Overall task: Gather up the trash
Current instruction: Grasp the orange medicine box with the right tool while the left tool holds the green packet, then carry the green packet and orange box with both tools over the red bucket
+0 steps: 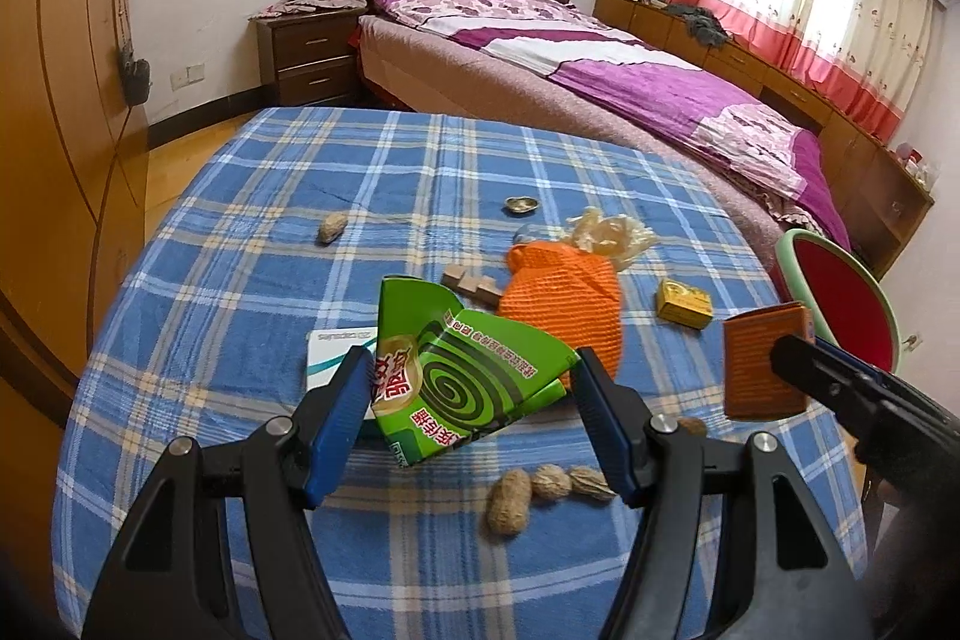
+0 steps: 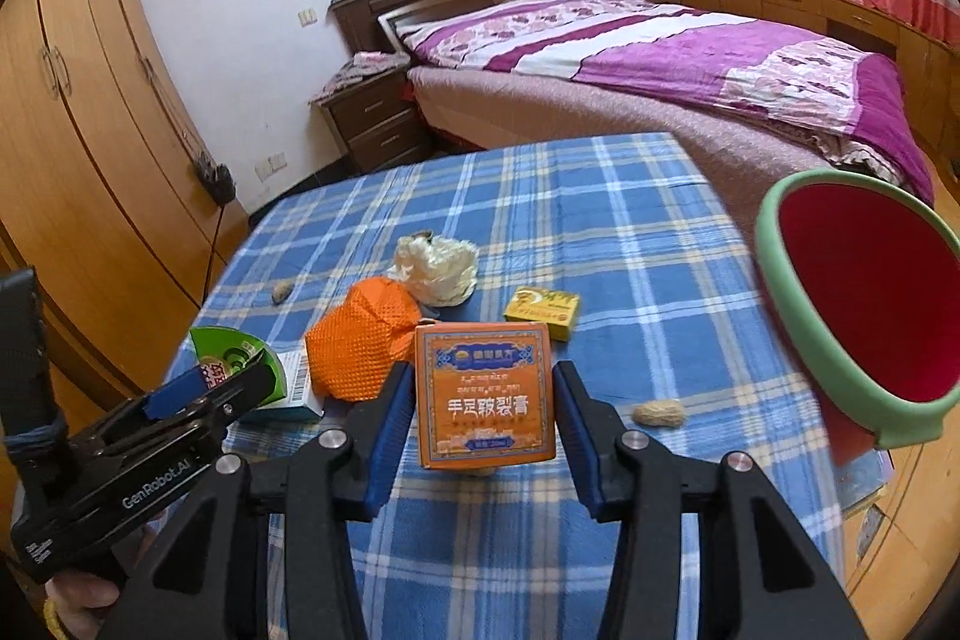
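We note a green mosquito-coil box [image 1: 474, 370], flattened and torn open, tilted up off the checked cloth. An orange carton [image 2: 485, 394] with printed characters stands upright, face toward us, lifted clear of the cloth. Loose on the cloth: a small yellow box [image 2: 543, 311], crumpled pale plastic wrap [image 2: 435, 268], and three peanut shells [image 1: 543, 490] together.

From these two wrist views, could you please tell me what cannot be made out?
- Bin bottom: right wrist view, its own wall hides it; left wrist view, frame edge crops it.
- White box: left wrist view, mostly behind the green box.
- Small metal dish: left wrist view, too small to identify.
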`<action>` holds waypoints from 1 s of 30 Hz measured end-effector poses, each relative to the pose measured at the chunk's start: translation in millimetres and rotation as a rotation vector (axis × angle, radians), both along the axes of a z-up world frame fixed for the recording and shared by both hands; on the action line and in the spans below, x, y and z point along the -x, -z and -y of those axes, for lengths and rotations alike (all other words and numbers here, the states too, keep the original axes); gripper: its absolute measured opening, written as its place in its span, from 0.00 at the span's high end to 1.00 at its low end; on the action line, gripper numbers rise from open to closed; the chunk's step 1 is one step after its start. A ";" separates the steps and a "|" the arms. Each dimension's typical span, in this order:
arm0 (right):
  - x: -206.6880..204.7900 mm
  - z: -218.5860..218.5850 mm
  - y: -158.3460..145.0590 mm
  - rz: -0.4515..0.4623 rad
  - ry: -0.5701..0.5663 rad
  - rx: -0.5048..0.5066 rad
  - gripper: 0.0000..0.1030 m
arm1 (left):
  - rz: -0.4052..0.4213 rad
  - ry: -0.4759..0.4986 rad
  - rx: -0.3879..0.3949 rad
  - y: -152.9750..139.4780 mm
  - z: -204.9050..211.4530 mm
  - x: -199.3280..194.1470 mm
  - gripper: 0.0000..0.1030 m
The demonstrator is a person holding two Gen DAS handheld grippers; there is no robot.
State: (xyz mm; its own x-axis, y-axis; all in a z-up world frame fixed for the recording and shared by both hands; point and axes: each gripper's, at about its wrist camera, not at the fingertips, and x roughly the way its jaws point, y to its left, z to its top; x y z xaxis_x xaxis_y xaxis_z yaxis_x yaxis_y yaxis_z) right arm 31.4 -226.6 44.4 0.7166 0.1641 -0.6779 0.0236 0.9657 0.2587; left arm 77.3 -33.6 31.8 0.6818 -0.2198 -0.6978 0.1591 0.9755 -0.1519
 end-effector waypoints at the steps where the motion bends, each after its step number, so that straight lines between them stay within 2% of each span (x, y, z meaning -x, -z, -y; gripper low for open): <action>1: 3.3 3.2 -1.7 0.006 0.007 -0.004 0.52 | 0.002 0.005 0.002 -1.4 1.7 1.2 0.34; 17: 41.7 65.7 -20.7 0.070 0.147 -0.040 0.52 | 0.013 0.123 0.019 -21.3 51.4 9.3 0.34; 30: 56.9 124.1 -21.1 0.085 0.250 -0.049 0.52 | 0.018 0.265 0.004 -28.8 122.2 9.9 0.34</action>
State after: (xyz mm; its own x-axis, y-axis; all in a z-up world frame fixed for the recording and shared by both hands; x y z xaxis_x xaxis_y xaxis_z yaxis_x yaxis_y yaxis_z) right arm -25.4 -350.7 65.5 0.7928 0.0064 -0.6094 0.2357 0.9189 0.3163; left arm 67.4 -155.8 60.6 0.6121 -0.3955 -0.6848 0.4119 0.8987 -0.1508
